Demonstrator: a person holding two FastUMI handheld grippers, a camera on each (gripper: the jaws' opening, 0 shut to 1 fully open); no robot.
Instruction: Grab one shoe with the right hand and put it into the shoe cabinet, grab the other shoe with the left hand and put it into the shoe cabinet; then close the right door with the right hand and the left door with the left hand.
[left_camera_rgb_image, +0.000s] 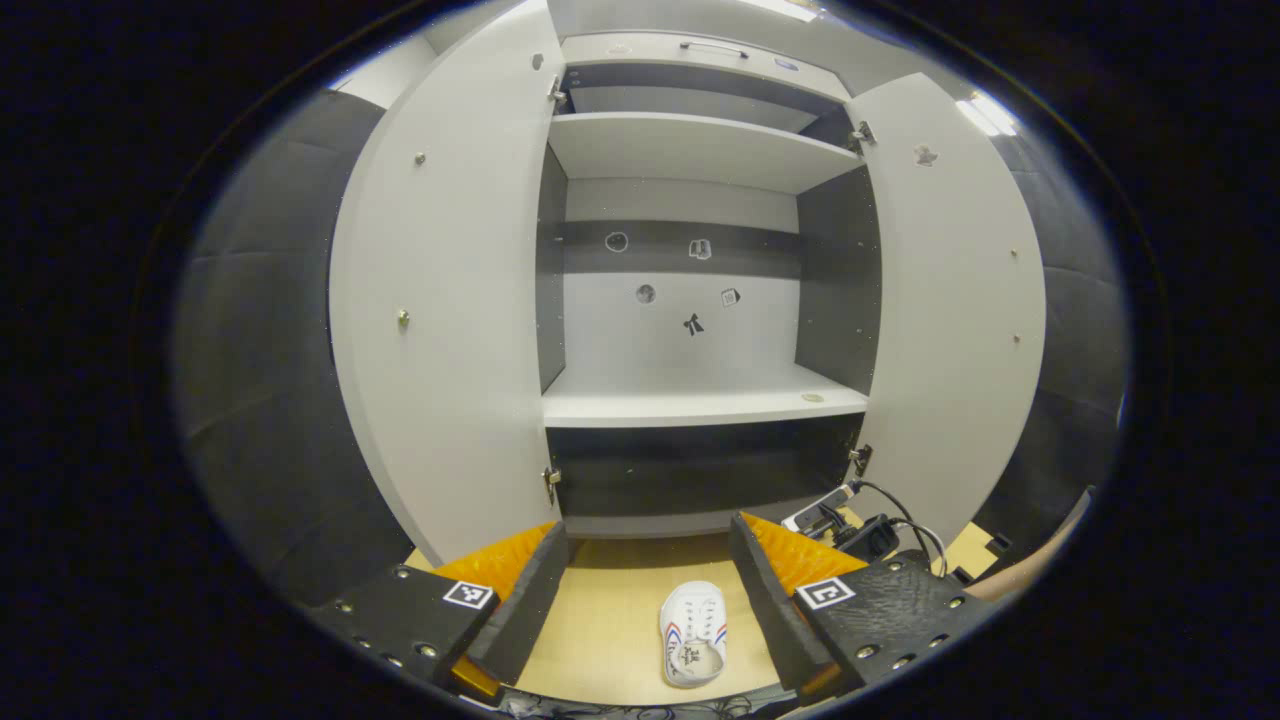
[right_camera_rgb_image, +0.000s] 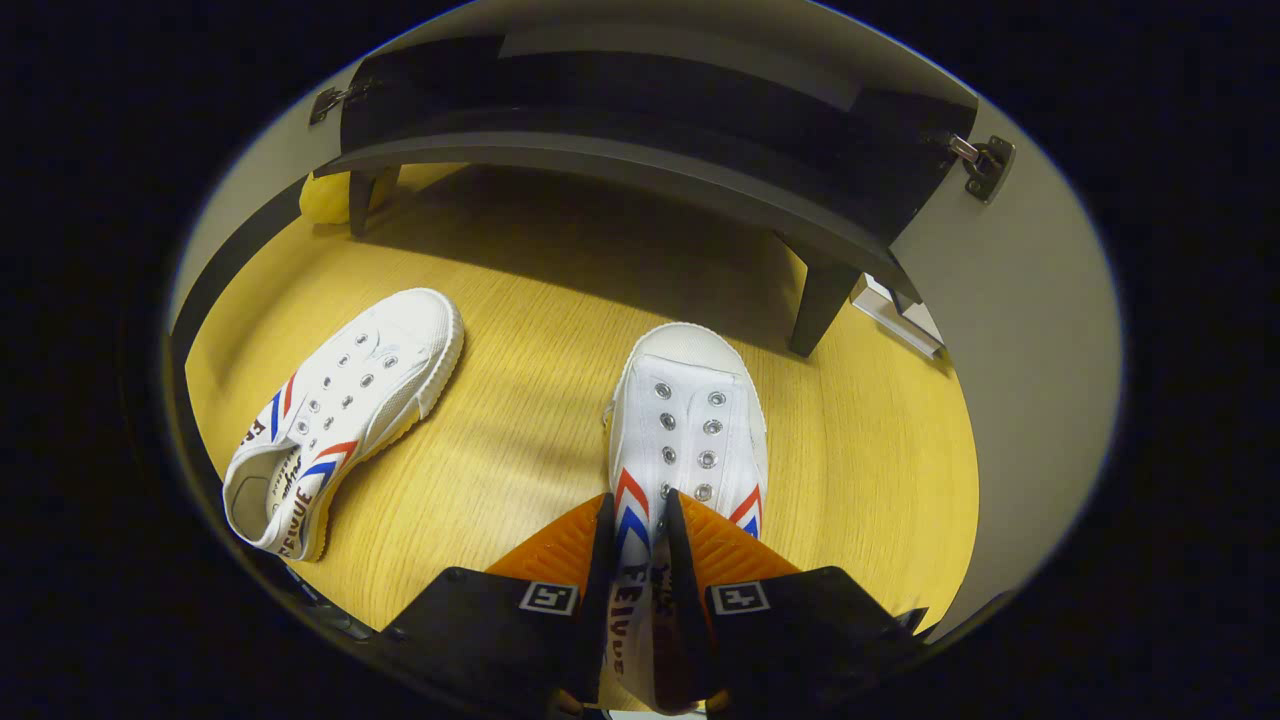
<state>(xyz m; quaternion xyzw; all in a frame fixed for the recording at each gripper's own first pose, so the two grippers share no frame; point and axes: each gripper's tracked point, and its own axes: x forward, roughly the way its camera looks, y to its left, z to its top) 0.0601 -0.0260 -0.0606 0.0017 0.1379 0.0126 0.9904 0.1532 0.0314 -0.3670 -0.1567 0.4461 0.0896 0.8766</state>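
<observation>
The job has only just begun. Both shoes are on the floor (right_camera_rgb_image: 520, 420) and both cabinet doors are wide open, so nothing is put away yet.

The right gripper (right_camera_rgb_image: 636, 530) is pinching the side wall of the near shoe (right_camera_rgb_image: 690, 420), one finger outside and one inside the opening. That shoe points straight ahead of it, toward the bottom of the cabinet (right_camera_rgb_image: 640, 150). The other shoe (right_camera_rgb_image: 345, 410) lies off to its left, turned at a slant.

The left gripper (left_camera_rgb_image: 648, 560) is open and holds nothing. It faces the bare shelf (left_camera_rgb_image: 690, 400), between the left door (left_camera_rgb_image: 450, 300) and the right door (left_camera_rgb_image: 950, 300).

The shoes are white, with red and blue stripes, metal lace holes and no laces.
</observation>
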